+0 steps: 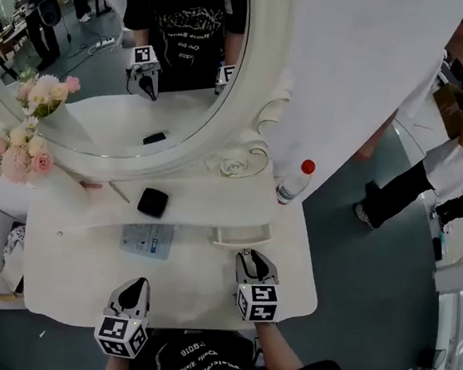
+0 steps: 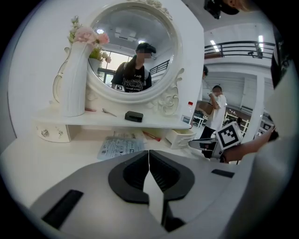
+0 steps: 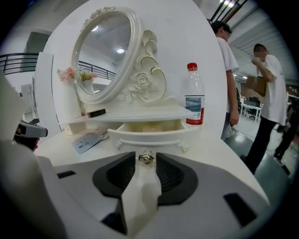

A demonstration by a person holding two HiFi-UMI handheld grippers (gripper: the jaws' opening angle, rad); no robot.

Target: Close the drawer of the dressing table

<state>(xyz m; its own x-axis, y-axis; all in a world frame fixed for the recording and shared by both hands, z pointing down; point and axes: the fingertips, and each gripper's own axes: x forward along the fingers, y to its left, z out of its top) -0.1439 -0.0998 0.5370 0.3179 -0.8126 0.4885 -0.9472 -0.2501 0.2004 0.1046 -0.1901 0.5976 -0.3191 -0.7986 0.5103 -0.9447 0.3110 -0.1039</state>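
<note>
The white dressing table (image 1: 77, 287) has a small right-hand drawer (image 1: 242, 238) pulled out under the shelf. In the right gripper view the drawer (image 3: 149, 133) shows its pale inside, and its metal knob (image 3: 146, 158) sits between the tips of my right gripper (image 3: 146, 156). The jaws stand a little apart on either side of the knob and do not press on it. In the head view the right gripper (image 1: 253, 258) is just in front of the drawer. My left gripper (image 1: 137, 286) hovers over the front left of the tabletop, shut and empty (image 2: 149, 156).
A water bottle (image 1: 295, 182) with a red cap stands on the shelf above the drawer. A black compact (image 1: 152, 202) and a white vase of pink flowers (image 1: 25, 159) are on the shelf; a blue-white packet (image 1: 147, 239) lies below. People stand at the right (image 1: 435, 163).
</note>
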